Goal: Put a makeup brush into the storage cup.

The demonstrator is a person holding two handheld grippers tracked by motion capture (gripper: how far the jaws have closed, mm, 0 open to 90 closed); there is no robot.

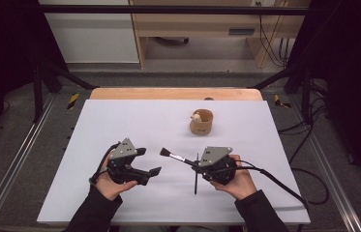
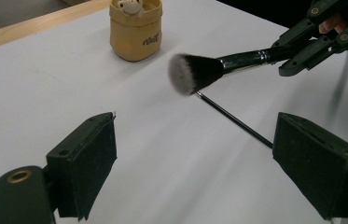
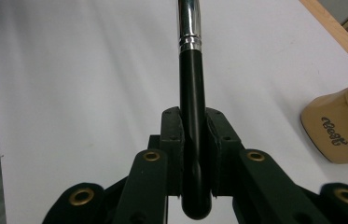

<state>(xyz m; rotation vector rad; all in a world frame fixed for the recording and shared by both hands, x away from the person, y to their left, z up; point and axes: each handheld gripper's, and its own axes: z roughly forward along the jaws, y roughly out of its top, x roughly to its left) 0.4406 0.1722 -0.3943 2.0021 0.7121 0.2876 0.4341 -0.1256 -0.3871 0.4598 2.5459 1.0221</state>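
Covering wooden table [image 1: 175, 93]: white sheet [image 1: 134, 123]; grey floor [image 1: 33, 145] around.

We hold our left gripper [image 1: 150, 162] low over the table, its jaws spread wide and empty. Our right gripper [image 1: 195, 166] is clamped tight.
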